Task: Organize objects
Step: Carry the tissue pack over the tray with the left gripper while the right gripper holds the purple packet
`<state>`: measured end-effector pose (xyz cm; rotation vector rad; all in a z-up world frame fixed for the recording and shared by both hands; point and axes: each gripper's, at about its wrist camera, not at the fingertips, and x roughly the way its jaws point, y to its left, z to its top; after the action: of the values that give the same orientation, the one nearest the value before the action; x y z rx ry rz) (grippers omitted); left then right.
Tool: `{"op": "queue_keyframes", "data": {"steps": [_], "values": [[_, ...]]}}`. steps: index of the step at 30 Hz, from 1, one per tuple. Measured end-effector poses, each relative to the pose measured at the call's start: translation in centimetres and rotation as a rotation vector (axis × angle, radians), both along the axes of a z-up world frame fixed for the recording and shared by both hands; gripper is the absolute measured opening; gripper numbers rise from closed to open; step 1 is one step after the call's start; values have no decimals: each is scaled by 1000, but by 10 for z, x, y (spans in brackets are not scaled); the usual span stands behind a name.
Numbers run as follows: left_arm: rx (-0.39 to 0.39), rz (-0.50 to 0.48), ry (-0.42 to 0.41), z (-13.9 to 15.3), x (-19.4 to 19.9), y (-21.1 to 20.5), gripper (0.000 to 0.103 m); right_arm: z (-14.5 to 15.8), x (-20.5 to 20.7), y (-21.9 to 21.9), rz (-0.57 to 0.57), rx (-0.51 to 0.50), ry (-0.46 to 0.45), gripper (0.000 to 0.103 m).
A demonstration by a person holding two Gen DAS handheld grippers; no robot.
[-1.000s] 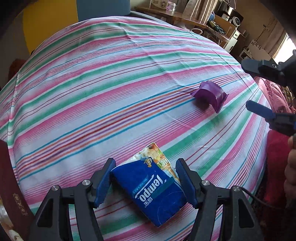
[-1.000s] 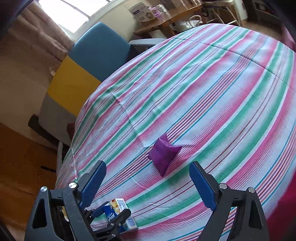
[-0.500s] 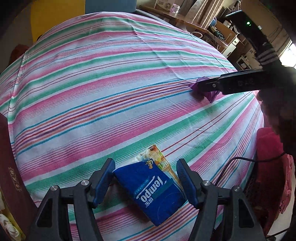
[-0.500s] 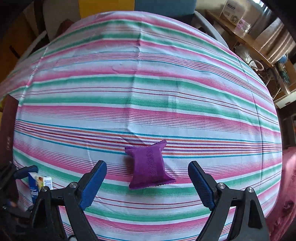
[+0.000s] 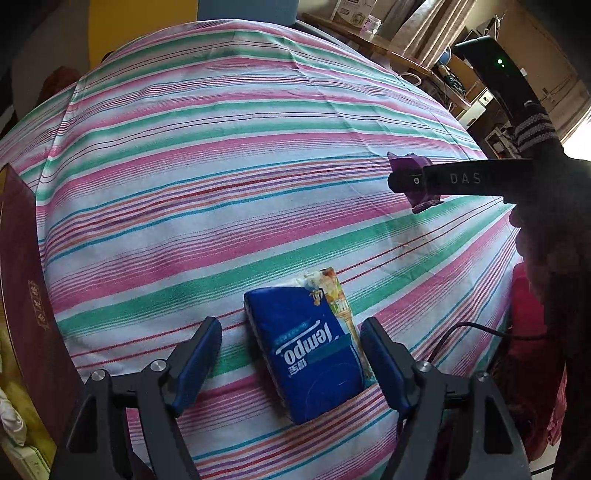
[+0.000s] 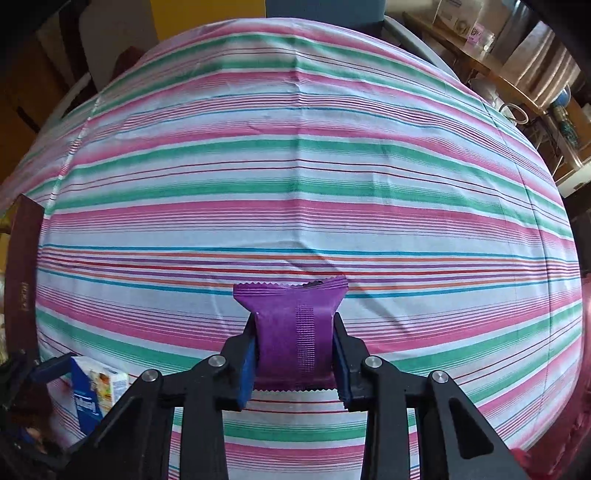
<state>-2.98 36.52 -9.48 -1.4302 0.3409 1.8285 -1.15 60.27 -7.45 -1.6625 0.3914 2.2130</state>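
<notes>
A blue Tempo tissue pack (image 5: 314, 347) lies on the striped tablecloth (image 5: 229, 177) between the open fingers of my left gripper (image 5: 291, 354); it touches neither pad clearly. The pack also shows in the right wrist view (image 6: 94, 391) at the lower left. My right gripper (image 6: 295, 358) is shut on a purple snack packet (image 6: 291, 332), squeezing it from both sides on the cloth. In the left wrist view the packet (image 5: 419, 184) sits at the right, partly hidden by the right gripper's black finger.
A dark red box (image 5: 26, 295) stands at the table's left edge and shows in the right wrist view (image 6: 22, 273) too. A blue and yellow chair (image 6: 321, 9) is behind the table. Cluttered shelves (image 5: 443, 74) stand at the far right.
My right gripper swung over the purple packet, came down around it and closed on it. My left gripper stayed open around the tissue pack, shifting only slightly.
</notes>
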Motion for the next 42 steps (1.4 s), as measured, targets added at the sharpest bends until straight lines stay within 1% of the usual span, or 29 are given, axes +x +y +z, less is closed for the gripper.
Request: {"op": "queue_keyframes", "data": {"steps": [3,5,8,10,11,16,17,18,19,20,21,23,25,26,28,30,33,35,38,39,42], "values": [[-3,6,3,0,3,-5,79,0,6,-7,-52,-48,57,35],[-6,4,13,0,5,-6,79,-1,7,-15,-66,-72,84,35],[-11,-9,35,-1,8,-3,79,-9,11,-23,-69,-72,75,35],[-19,-12,43,-1,8,-2,79,-14,14,-20,-79,-76,68,35],[-28,-11,49,-1,8,0,79,-10,15,-24,-81,-73,73,35],[-79,-52,138,1,21,9,77,-12,20,-28,-66,-50,71,35],[-86,-63,148,0,24,9,71,-12,20,-29,-61,-42,68,35],[-87,-70,152,-2,26,8,61,-12,20,-30,-55,-33,65,35],[-95,-71,158,-3,27,4,57,-11,22,-31,-49,-25,63,35],[-103,-75,181,-3,28,4,53,-11,22,-31,-44,-21,63,35],[-100,-80,189,-2,28,3,53,-11,22,-31,-43,-21,65,35],[-74,-68,177,1,26,-3,52,-11,19,-30,-42,-25,70,35],[-44,-55,193,11,26,-9,52,-10,22,-29,-37,-23,72,35],[-19,-51,203,22,29,-15,52,-9,23,-29,-35,-21,72,35],[39,-23,221,45,28,-33,52,-10,20,-30,-27,-9,68,35],[99,27,225,68,21,-59,52,-12,16,-34,-22,1,66,35],[152,132,215,93,2,-104,52,-12,18,-33,-23,2,65,35],[164,207,203,101,-13,-136,52,-12,16,-35,-21,6,63,35],[132,303,175,93,-39,-167,52,-13,12,-38,-19,12,60,35],[115,343,147,87,-50,-177,52,-13,12,-39,-18,14,60,35],[103,423,73,62,-70,-187,52,-13,11,-40,-17,16,59,35]]}}
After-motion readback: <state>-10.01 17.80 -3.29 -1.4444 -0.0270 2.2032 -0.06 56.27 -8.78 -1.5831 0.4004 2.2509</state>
